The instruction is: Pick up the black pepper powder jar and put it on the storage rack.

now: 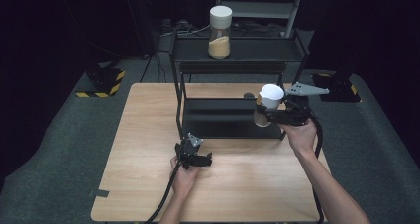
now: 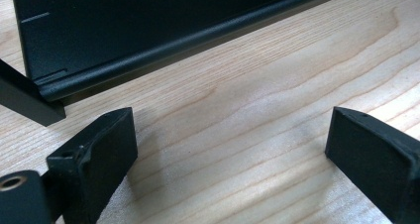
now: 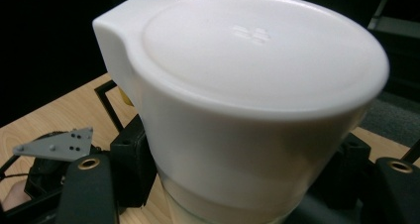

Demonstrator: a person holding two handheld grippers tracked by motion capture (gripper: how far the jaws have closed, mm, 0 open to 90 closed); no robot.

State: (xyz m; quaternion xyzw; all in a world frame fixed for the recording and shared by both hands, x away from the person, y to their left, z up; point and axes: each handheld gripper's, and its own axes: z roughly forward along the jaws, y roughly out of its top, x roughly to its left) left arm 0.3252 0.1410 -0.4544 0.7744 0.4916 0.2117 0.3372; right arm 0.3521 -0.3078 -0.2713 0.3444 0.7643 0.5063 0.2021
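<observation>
Right gripper [image 1: 265,116] pinched a white-lidded jar [image 1: 270,102] just below its lid, held above the table [image 1: 148,135] beside the black rack [image 1: 233,50]. Probably glass: rigid, slick, breakable, bottom-heavy. Left gripper [image 1: 198,160] rested spread wide, empty.

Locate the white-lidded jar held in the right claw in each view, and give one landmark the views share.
High view: the held jar is right of centre, in the right claw, in front of the black shelf rack.
Left gripper view: no jar here, just open jaws over the wooden table.
Right gripper view: its white lid is central and close up.
Shared landmark: the wooden table.
</observation>
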